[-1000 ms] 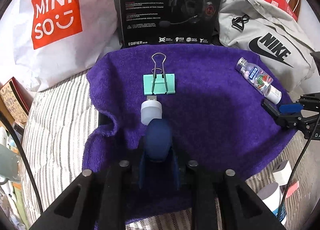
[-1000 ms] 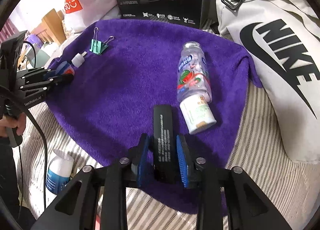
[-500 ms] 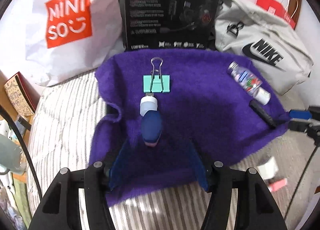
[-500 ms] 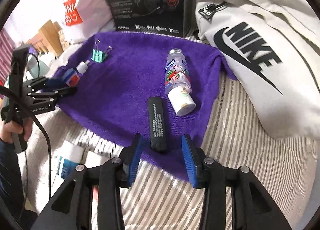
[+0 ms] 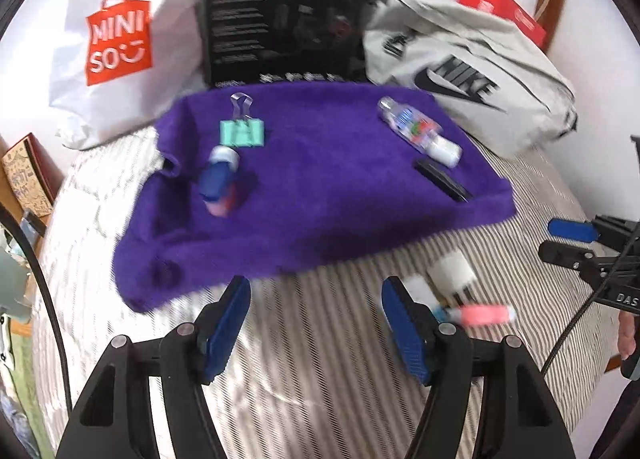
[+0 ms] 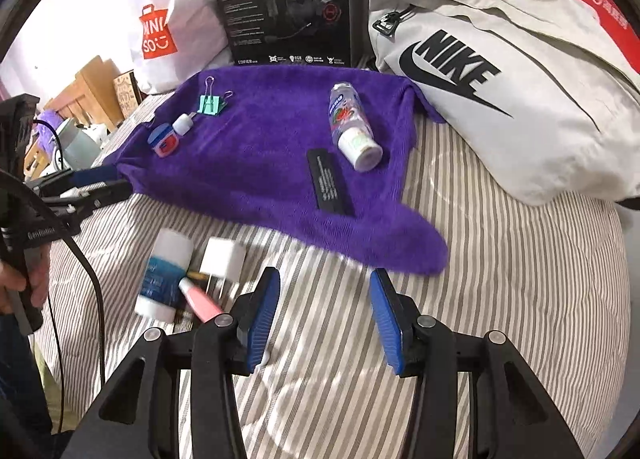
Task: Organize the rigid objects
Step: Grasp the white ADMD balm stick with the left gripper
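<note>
Both tools empty over the striped bed, stuff lined up on the purple towel

Left to right on the purple towel [image 6: 256,163]: blue jar [image 6: 163,140], small white plug [image 6: 183,124] touching it, green binder clip [image 6: 210,104], then well apart the clear bottle [image 6: 352,123] lying down with the black bar [image 6: 329,186] just beside it. Left tool [image 5: 316,323] is spreading with nothing between the pads, right tool [image 6: 325,317] too. White tube [image 6: 164,273], charger [image 6: 222,261] and pink stick [image 6: 200,301] sit off the towel on the bed [image 6: 500,279].
</note>
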A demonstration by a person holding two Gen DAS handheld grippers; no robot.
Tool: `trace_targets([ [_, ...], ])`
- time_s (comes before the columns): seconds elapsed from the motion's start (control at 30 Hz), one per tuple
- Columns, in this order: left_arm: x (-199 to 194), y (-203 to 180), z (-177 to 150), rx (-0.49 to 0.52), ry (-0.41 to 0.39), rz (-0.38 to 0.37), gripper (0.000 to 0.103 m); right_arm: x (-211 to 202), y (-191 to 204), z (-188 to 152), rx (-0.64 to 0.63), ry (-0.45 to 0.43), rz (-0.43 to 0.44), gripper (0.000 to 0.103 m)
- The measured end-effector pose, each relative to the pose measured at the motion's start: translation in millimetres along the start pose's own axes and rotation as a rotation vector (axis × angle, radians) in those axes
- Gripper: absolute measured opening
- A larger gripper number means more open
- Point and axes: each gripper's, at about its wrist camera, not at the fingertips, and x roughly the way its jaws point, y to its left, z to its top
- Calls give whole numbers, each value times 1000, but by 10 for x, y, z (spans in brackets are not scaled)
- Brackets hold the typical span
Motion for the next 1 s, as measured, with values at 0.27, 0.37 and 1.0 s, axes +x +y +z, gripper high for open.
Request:
trace_targets([
  [0.27,77,-312,-110,17,46,-50,66,-299,32,-320,14,-46,-12,47],
  [0.37,161,-398,-117,25,69,-61,67,-394,6,-416,31,-61,-5,47],
  [1.0,148,-459,-245,129,84,25,72,-410,-36,-525,50,-56,26,49],
])
